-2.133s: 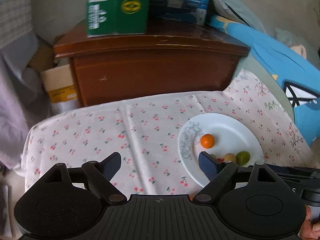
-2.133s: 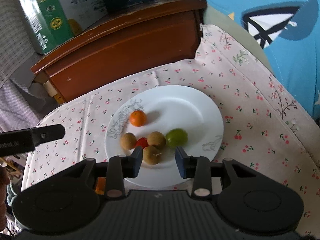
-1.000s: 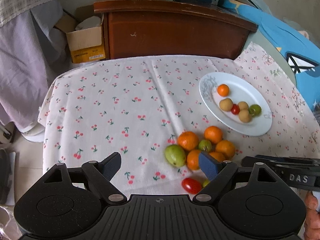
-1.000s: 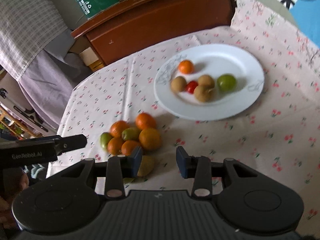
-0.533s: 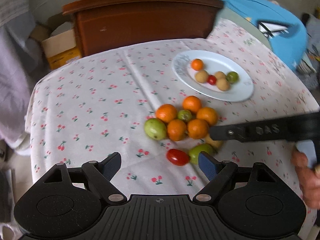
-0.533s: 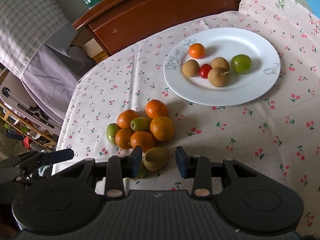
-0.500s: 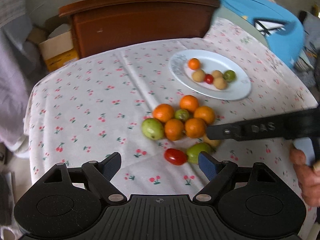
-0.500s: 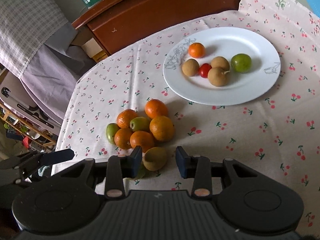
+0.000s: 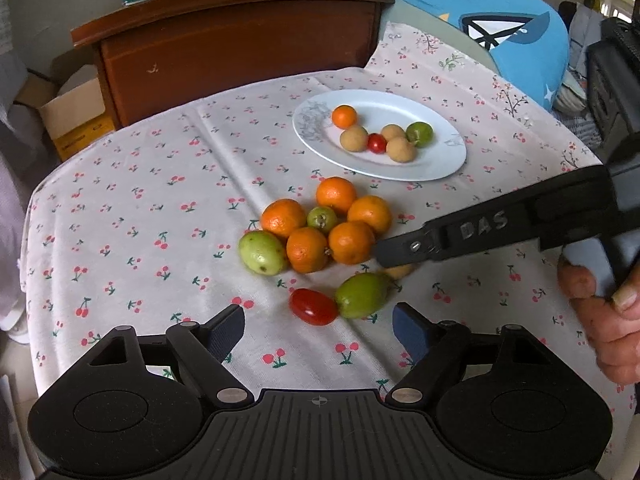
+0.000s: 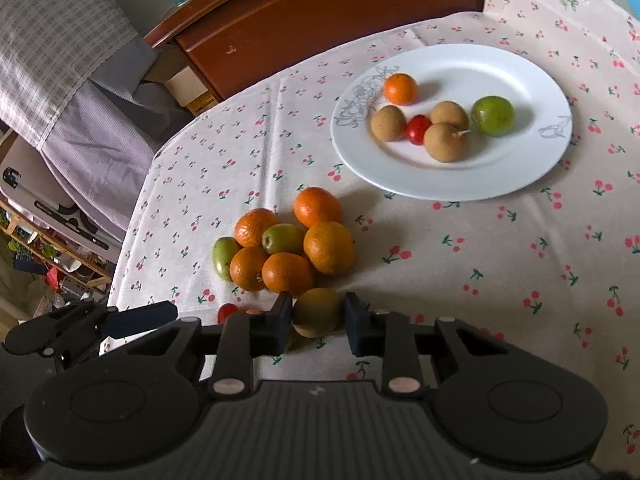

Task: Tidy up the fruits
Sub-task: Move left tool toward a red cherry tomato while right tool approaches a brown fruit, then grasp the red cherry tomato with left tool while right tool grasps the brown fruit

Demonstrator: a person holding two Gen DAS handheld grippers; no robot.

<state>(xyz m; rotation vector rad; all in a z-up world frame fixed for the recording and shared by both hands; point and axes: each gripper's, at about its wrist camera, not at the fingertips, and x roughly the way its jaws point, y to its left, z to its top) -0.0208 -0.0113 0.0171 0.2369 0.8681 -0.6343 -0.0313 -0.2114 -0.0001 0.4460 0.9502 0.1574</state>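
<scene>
Several oranges and small green fruits lie in a pile (image 9: pixel 320 232) (image 10: pixel 288 248) on the cherry-print tablecloth. Behind it, a white plate (image 9: pixel 440 168) (image 10: pixel 520 184) carries a small orange, brown longans, a red tomato and a green fruit. My right gripper (image 10: pixel 318 309) is shut on a yellow-brown fruit (image 10: pixel 316 318) at the pile's near edge; that fruit (image 9: pixel 400 270) peeks out under the right finger (image 9: pixel 440 236). My left gripper (image 9: pixel 318 316) is open, its jaws closing, empty. Just beyond its tips lie a red tomato (image 9: pixel 313 306) and a green fruit (image 9: pixel 360 294).
A brown wooden cabinet (image 9: pixel 240 40) with a green carton on top stands behind the table. A cardboard box (image 9: pixel 72 112) sits left of it and a blue cushion (image 9: pixel 500 28) at the back right. A hand (image 9: pixel 608 320) holds the right gripper.
The right jaws have closed onto the yellow-brown fruit, which lay loose between them before. The left gripper has dropped closer to the tomato and green fruit and rolled a little.
</scene>
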